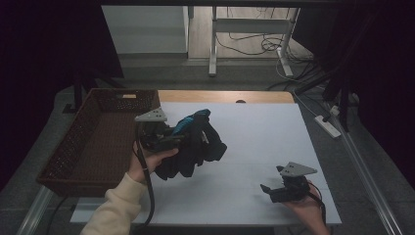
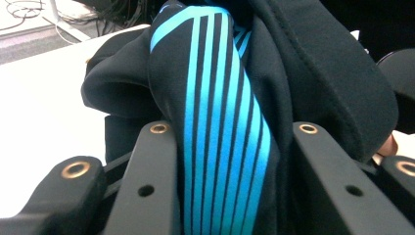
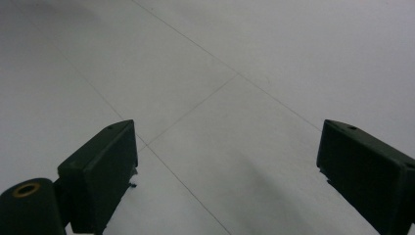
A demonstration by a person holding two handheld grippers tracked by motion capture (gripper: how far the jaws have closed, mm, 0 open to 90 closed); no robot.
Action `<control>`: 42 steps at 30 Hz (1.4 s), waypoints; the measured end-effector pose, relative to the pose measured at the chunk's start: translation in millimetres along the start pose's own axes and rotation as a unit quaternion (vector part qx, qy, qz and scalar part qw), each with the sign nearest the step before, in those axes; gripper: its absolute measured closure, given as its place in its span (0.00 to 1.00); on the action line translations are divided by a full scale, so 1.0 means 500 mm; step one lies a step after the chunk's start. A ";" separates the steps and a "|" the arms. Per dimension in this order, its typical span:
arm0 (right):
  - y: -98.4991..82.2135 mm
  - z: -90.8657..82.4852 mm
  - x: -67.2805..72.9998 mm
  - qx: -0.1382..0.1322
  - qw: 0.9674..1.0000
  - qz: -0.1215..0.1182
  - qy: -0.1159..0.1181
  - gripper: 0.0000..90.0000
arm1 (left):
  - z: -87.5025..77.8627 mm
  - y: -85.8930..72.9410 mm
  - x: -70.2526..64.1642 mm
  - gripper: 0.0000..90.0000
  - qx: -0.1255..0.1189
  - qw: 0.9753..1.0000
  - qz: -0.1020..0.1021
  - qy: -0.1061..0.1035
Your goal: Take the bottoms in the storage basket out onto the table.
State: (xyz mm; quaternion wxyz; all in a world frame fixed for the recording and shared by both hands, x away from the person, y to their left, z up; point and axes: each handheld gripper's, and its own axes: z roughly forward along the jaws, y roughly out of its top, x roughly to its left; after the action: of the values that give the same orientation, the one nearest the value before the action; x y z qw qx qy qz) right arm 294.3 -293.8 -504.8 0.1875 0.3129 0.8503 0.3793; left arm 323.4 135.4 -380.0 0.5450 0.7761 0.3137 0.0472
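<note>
A bundled black garment with bright blue stripes (image 1: 198, 142) hangs over the left part of the white table (image 1: 259, 132). My left gripper (image 1: 178, 139) is shut on it. In the left gripper view the striped cloth (image 2: 220, 127) is squeezed between the two black jaws and bulges up past them. My right gripper (image 1: 268, 190) rests low at the table's front right, held by a hand. In the right gripper view its jaws stand wide apart over the bare table top (image 3: 220, 98), and the right gripper (image 3: 227, 161) is open with nothing between its fingers.
A brown wicker basket (image 1: 73, 142) stands at the table's left side, just behind my left hand. Beyond the far edge are a white table frame (image 1: 249, 29) and cables on the floor. A power strip (image 1: 329, 125) lies on the floor to the right.
</note>
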 end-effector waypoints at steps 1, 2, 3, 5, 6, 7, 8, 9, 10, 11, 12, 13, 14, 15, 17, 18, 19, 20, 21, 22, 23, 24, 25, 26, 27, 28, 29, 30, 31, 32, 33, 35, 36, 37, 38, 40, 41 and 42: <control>0.000 0.000 0.000 0.000 1.000 0.000 0.000 0.09 | 0.000 0.000 0.000 0.77 0.000 1.000 0.000 0.000; 0.000 0.000 0.000 -0.001 1.000 0.000 0.000 0.09 | 0.006 -0.001 0.003 0.77 0.003 1.000 -0.002 0.001; 0.000 0.000 0.000 0.000 1.000 -0.001 0.000 0.09 | 0.006 -0.001 0.003 0.77 0.003 1.000 -0.002 0.001; 0.000 0.001 0.000 -0.001 1.000 -0.001 0.001 0.09 | 0.012 0.000 0.005 0.77 0.006 1.000 -0.002 0.002; 0.000 0.002 0.000 0.000 1.000 -0.002 0.001 0.09 | 0.023 0.003 0.008 0.76 0.016 1.000 0.001 0.008; 0.000 0.002 0.000 0.000 1.000 -0.002 0.001 0.09 | 0.023 0.003 0.008 0.76 0.016 1.000 0.001 0.008; 0.000 0.002 0.001 0.001 1.000 -0.001 0.001 0.09 | 0.033 0.006 0.011 0.76 0.023 1.000 0.002 0.012; 0.000 0.001 0.001 0.000 1.000 -0.002 0.001 0.09 | 0.033 0.006 0.011 0.76 0.023 1.000 0.002 0.012; 0.000 0.001 0.001 0.000 1.000 -0.002 0.001 0.09 | 0.043 0.008 0.014 0.76 0.027 1.000 0.002 0.014; 0.000 0.001 0.001 0.000 1.000 -0.002 0.001 0.09 | 0.047 0.009 0.016 0.76 0.029 0.999 0.001 0.015; 0.000 0.001 0.000 0.000 1.000 -0.003 0.001 0.09 | 0.052 0.009 0.017 0.76 0.031 0.999 -0.001 0.015; -0.001 0.001 0.000 0.000 1.000 -0.003 0.001 0.09 | 0.052 0.009 0.017 0.76 0.031 0.999 -0.001 0.015; -0.001 0.001 0.000 0.001 1.000 -0.002 0.001 0.09 | 0.059 0.008 0.020 0.76 0.033 0.999 -0.005 0.014; -0.001 0.001 0.000 0.001 1.000 -0.002 0.001 0.09 | 0.059 0.008 0.020 0.76 0.033 0.999 -0.005 0.014; -0.001 0.001 0.000 0.001 1.000 -0.003 0.002 0.09 | 0.069 0.006 0.024 0.76 0.038 0.999 -0.008 0.012; -0.001 0.001 0.000 0.001 1.000 -0.003 0.002 0.09 | 0.078 0.005 0.027 0.76 0.042 0.999 -0.010 0.012; -0.001 0.001 0.000 0.001 1.000 -0.003 0.002 0.09 | 0.078 0.005 0.027 0.76 0.042 0.999 -0.010 0.012; -0.001 0.002 0.000 0.002 1.000 -0.004 0.002 0.09 | 0.086 0.004 0.030 0.76 0.045 0.999 -0.012 0.011; -0.001 0.001 0.000 0.001 1.000 -0.004 0.002 0.09 | 0.090 0.003 0.032 0.76 0.046 0.999 -0.012 0.011; -0.001 0.001 0.000 0.001 1.000 -0.003 0.002 0.09 | 0.093 0.003 0.033 0.76 0.048 0.999 -0.013 0.011; -0.001 0.001 0.000 0.001 1.000 -0.003 0.002 0.09 | 0.093 0.003 0.033 0.76 0.048 0.999 -0.013 0.011; -0.001 0.001 0.000 0.001 1.000 -0.004 0.002 0.09 | 0.101 0.003 0.035 0.76 0.051 0.999 -0.015 0.011; -0.001 0.001 0.000 0.001 1.000 -0.004 0.002 0.09 | 0.101 0.003 0.035 0.76 0.051 0.999 -0.015 0.011; -0.001 0.001 0.000 0.002 1.000 -0.003 0.002 0.09 | 0.110 0.002 0.036 0.76 0.055 0.998 -0.014 0.011; -0.001 0.001 0.000 0.002 1.000 -0.003 0.002 0.09 | 0.110 0.002 0.036 0.76 0.055 0.998 -0.014 0.011; -0.001 0.001 0.000 0.002 1.000 -0.003 0.003 0.09 | 0.117 0.002 0.035 0.76 0.058 0.998 -0.014 0.011; -0.001 0.001 0.000 0.002 1.000 -0.003 0.003 0.09 | 0.120 0.002 0.035 0.76 0.059 0.998 -0.013 0.011; -0.001 0.001 0.000 0.002 1.000 -0.003 0.003 0.09 | 0.124 0.003 0.035 0.76 0.061 0.998 -0.013 0.011; -0.001 0.001 0.000 0.002 1.000 -0.003 0.003 0.09 | 0.124 0.003 0.035 0.76 0.061 0.998 -0.013 0.011; -0.001 0.002 0.000 0.002 1.000 -0.003 0.003 0.09 | 0.127 0.003 0.035 0.76 0.063 0.998 -0.012 0.011; -0.001 0.002 0.000 0.002 1.000 -0.003 0.003 0.09 | 0.130 0.003 0.035 0.76 0.064 0.998 -0.012 0.011; -0.001 0.002 0.000 0.002 1.000 -0.004 0.003 0.09 | 0.136 0.003 0.035 0.76 0.067 0.998 -0.012 0.011; -0.001 0.002 0.000 0.002 1.000 -0.004 0.003 0.09 | 0.142 0.003 0.036 0.76 0.070 0.997 -0.012 0.010; -0.001 0.002 0.000 0.002 1.000 -0.004 0.003 0.09 | 0.142 0.003 0.036 0.76 0.070 0.997 -0.012 0.010; -0.001 0.002 0.000 0.003 1.000 -0.004 0.002 0.09 | 0.148 0.000 0.038 0.76 0.073 0.997 -0.013 0.009; -0.001 0.001 0.000 0.002 1.000 -0.004 0.002 0.09 | 0.159 -0.007 0.043 0.76 0.079 0.997 -0.017 0.010; -0.001 0.001 0.000 0.002 1.000 -0.004 0.002 0.09 | 0.159 -0.007 0.043 0.76 0.079 0.997 -0.017 0.010; -0.001 0.002 0.000 0.002 1.000 -0.003 0.002 0.09 | 0.169 -0.013 0.047 0.76 0.088 0.996 -0.020 0.011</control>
State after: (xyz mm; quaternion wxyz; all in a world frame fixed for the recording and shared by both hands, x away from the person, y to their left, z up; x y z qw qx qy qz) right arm 294.7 -293.5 -505.6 0.1863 0.3097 0.8526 0.3774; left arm 374.6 80.4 -426.0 0.4719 0.8141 0.3380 0.0177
